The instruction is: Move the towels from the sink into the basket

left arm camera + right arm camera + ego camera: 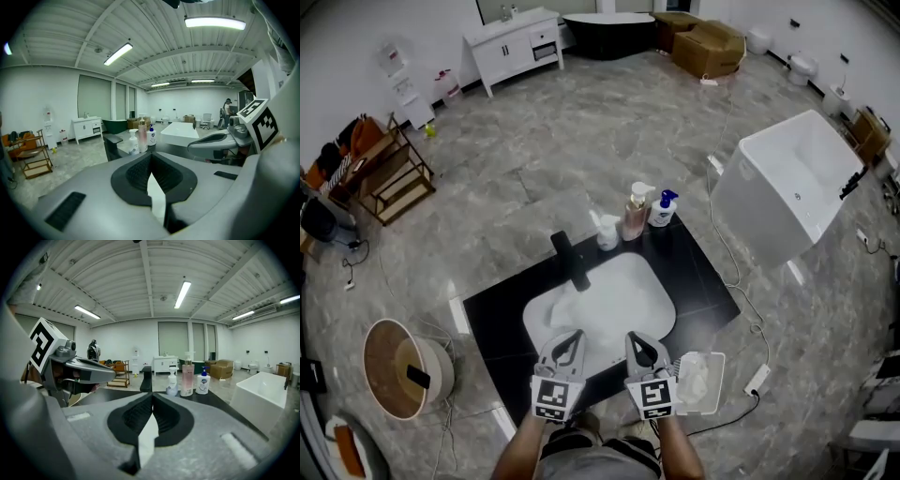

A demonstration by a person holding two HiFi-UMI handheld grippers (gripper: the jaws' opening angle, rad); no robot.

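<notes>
You are holding both grippers low over the near rim of the white sink [619, 292], which is sitting in a black worktop [698, 277]. The left gripper [572, 336] is keeping its jaws closed, tips meeting with nothing between them. The right gripper [636, 339] is doing the same, jaws pressed together and empty.

The only print you are getting clearly is the black-and-white square marker pattern on each gripper's cube. Three bottles are standing behind the sink beside the black faucet [572, 261]: a white spray bottle [607, 232], a pink pump bottle [635, 214] and a blue-and-white pump bottle [664, 208]. Their labels are showing as coloured patches, too small to read in any view.

Only the head view is giving you the towels [694, 380]. They are lying white and crumpled in a pale see-through basket [715, 359] just right of your right gripper, past the worktop's near edge. Whether more white cloth is lying in the white basin is hard to tell. That view alone is also showing a round wooden tub [394, 367] on the floor at the left.

The left gripper view is looking across at your right gripper and, far back in the room, a person [228, 107] standing.
</notes>
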